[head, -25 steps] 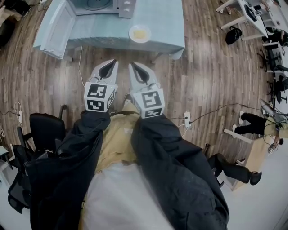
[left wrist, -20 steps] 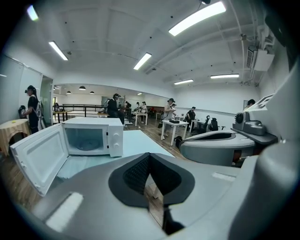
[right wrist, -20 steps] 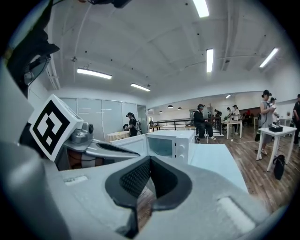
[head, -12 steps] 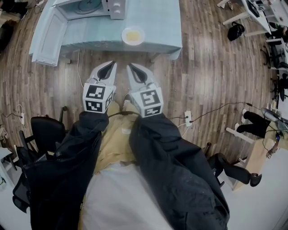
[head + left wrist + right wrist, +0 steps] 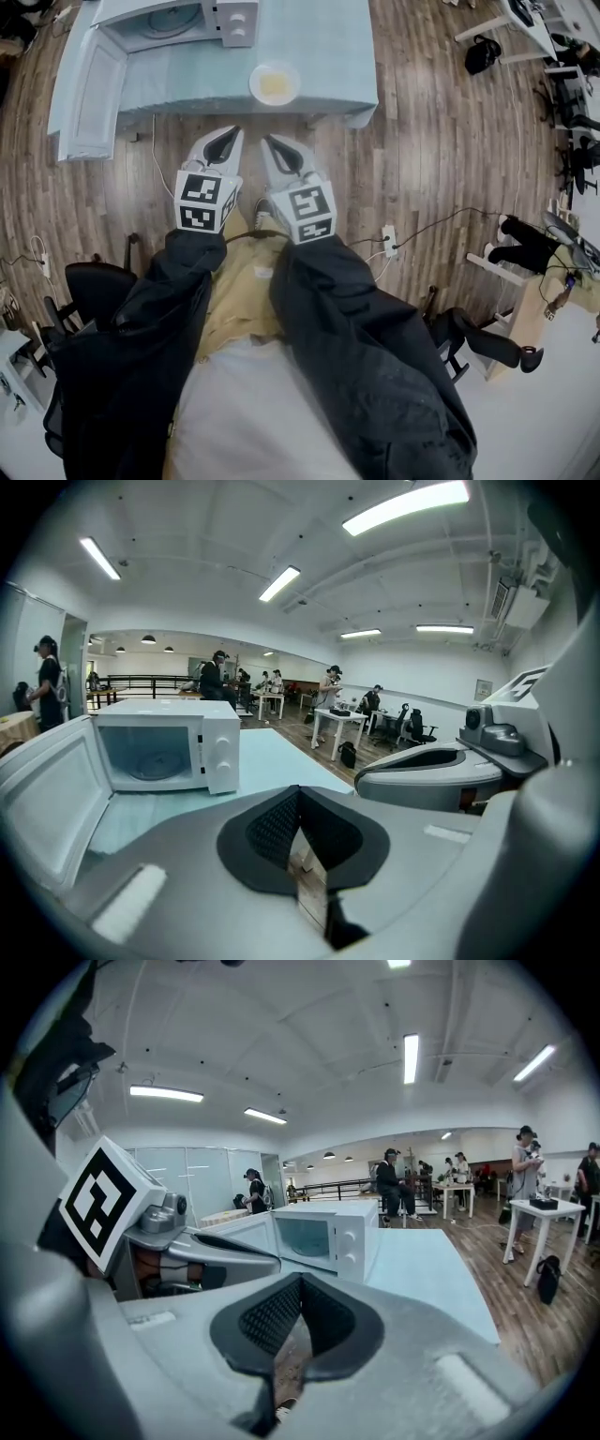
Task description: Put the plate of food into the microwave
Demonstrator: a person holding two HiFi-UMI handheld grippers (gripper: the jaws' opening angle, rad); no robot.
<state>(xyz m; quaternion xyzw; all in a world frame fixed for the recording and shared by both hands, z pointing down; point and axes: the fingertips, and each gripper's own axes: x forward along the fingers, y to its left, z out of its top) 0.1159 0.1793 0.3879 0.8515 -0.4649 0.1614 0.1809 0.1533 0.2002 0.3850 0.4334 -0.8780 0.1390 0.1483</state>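
Observation:
A white plate of yellow food (image 5: 274, 84) sits near the front edge of a table with a light blue cloth (image 5: 333, 42). To its left stands the white microwave (image 5: 178, 21) with its door (image 5: 86, 92) swung open toward me. The microwave (image 5: 169, 752) also shows in the left gripper view, its cavity empty with the turntable inside. In the right gripper view the microwave (image 5: 323, 1237) stands ahead. My left gripper (image 5: 226, 137) and right gripper (image 5: 273, 146) hang side by side over the floor, short of the table, both shut and empty. Neither gripper view shows the plate.
A black office chair (image 5: 94, 281) stands at my left. A power strip (image 5: 389, 242) with cables lies on the wood floor at my right. Desks, a black bag (image 5: 483, 54) and seated people fill the right side. Several people stand in the background.
The table, microwave and plate have slid down and nearer in the head view as I moved toward them. Both grippers keep their pose, still shut.

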